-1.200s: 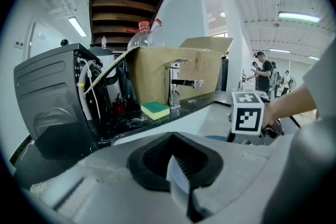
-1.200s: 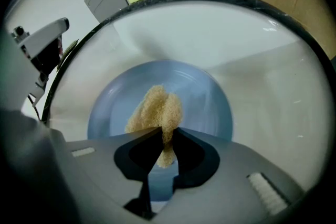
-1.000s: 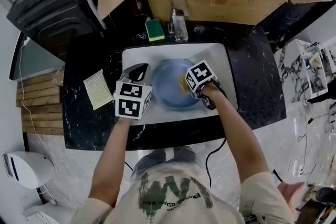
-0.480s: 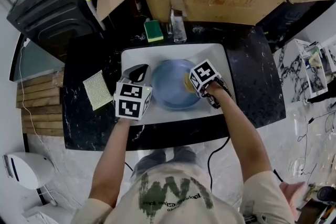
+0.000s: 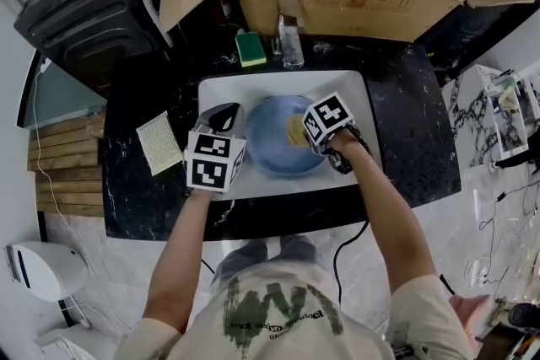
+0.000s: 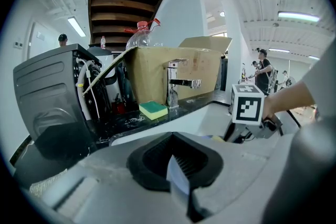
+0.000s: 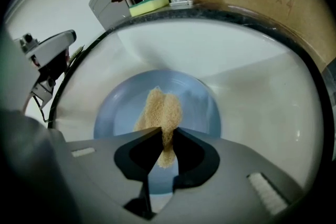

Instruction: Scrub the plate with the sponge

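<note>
A round blue plate (image 5: 272, 149) lies in the white sink (image 5: 354, 97). My left gripper (image 5: 236, 131) is at the plate's left edge; in the left gripper view its jaws (image 6: 176, 165) are shut on the thin pale-blue rim (image 6: 177, 182). From the right, my right gripper (image 5: 301, 133) reaches over the plate, shut on a tan sponge (image 5: 294, 129). In the right gripper view the sponge (image 7: 160, 113) sticks out from the right gripper (image 7: 165, 136) and rests on the plate (image 7: 197, 107).
A green and yellow sponge (image 5: 250, 48) and a faucet (image 5: 289, 38) stand behind the sink. Beyond them stands an open cardboard box (image 5: 346, 0). On the black counter to the left lies a yellow-green cloth (image 5: 159, 144), with a black appliance (image 5: 84, 8) behind it.
The right gripper has shifted the sponge slightly right, then back left and up, across the plate. The left gripper and the plate have stayed in place.
</note>
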Motion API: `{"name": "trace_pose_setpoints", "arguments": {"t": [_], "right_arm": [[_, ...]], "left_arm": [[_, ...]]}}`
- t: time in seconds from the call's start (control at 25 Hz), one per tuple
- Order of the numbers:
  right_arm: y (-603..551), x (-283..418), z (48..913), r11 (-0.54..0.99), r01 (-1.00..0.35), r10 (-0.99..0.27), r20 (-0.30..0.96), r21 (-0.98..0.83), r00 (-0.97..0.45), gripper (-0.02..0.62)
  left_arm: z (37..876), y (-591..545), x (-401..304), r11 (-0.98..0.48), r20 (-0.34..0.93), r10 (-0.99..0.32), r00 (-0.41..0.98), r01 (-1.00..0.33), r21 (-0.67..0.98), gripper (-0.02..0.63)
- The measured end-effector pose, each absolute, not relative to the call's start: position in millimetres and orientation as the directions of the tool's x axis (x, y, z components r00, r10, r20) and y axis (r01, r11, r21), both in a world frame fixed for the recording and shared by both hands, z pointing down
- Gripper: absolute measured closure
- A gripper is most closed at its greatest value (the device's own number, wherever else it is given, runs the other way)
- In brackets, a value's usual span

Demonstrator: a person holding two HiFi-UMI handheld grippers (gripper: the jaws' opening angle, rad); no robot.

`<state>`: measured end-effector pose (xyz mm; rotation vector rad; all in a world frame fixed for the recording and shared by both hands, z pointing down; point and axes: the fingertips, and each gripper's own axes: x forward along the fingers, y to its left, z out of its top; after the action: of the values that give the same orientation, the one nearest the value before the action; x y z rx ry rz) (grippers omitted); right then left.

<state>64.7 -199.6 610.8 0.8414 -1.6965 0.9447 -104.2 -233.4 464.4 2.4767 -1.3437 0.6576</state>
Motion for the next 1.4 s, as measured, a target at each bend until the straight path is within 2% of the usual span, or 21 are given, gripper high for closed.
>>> {"name": "trace_pose_setpoints", "arguments": {"t": [0.64, 1.4], "right_arm": [[-201.5, -30.3, 614.8, 0.459, -0.807, -0.058, 0.894, -0.372, -0.445, 0.534], [-192.3, -57.2, 629.4, 0.465, -0.793, -0.014, 0.892, -0.394, -0.451, 0.534]], "left_arm": [[461.1, -229.9, -132.0, -0.513, 0.500, -0.747, 0.439, -0.858, -0.012, 0.607], [467.4, -224.9, -143.2, -0.522, 0.508, -0.738, 0.444, -0.853, -0.014, 0.607]]}}
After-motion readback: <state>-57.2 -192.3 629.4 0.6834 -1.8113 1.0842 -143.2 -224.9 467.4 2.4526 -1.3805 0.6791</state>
